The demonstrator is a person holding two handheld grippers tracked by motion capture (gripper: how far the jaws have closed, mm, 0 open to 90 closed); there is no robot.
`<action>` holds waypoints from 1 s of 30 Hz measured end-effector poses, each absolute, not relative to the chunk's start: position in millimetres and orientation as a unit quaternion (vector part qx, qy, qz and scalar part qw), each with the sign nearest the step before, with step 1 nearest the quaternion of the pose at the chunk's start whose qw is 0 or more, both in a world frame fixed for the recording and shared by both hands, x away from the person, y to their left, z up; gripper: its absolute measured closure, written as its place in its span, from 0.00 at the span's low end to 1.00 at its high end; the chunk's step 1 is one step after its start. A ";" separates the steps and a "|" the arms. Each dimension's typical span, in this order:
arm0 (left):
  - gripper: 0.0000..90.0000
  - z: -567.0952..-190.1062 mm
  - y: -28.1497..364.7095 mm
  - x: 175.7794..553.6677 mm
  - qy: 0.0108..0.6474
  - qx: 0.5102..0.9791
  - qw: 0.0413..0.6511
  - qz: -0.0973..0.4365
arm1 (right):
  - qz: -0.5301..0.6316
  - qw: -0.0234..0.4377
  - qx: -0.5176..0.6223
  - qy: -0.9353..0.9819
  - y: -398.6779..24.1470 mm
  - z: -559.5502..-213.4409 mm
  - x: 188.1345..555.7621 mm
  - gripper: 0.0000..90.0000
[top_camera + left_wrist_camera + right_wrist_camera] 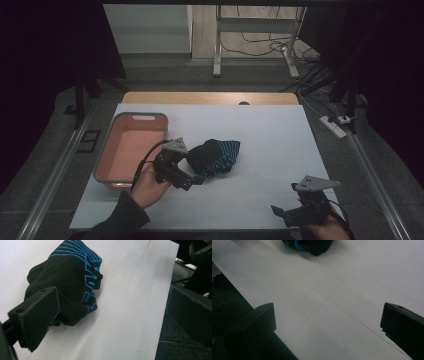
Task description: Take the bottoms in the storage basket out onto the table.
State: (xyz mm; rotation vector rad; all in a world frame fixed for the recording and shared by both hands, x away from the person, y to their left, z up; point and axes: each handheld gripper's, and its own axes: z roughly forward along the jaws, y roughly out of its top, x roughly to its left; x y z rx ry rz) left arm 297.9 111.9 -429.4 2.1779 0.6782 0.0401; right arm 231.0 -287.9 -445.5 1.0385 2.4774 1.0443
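Note:
A bunched black garment with bright blue stripes (pixel 216 155) lies near the middle of the white table (pixel 270 135). My left gripper (pixel 192 176) sits at the garment's near-left side, jaws spread wide. In the left gripper view the cloth (pixel 72 277) lies against the left jaw and nothing sits in the left gripper (pixel 110 298). My right gripper (pixel 287 210) hovers at the table's front right edge, open and holding nothing. In the right gripper view the right gripper (pixel 328 315) frames bare table, with the garment (pixel 312 245) far off at the top.
A pink rectangular tub (pixel 140 116) stands on the left part of the table, beside my left hand. A wooden strip runs along the table's far edge. Cables and a power strip (pixel 334 125) lie on the floor at the right.

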 end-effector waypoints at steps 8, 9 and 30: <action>0.00 -430.6 116.9 295.1 0.275 0.865 0.419 0.015 | 0.360 0.129 0.358 0.852 -288.1 -445.5 231.0 0.00; 0.00 -430.9 117.4 294.5 0.277 0.864 0.420 0.014 | 0.360 0.129 0.358 0.852 -288.2 -445.4 231.1 0.00; 0.00 -435.5 132.3 283.2 0.290 0.860 0.420 0.021 | 0.357 0.129 0.355 0.855 -287.6 -445.5 230.7 0.00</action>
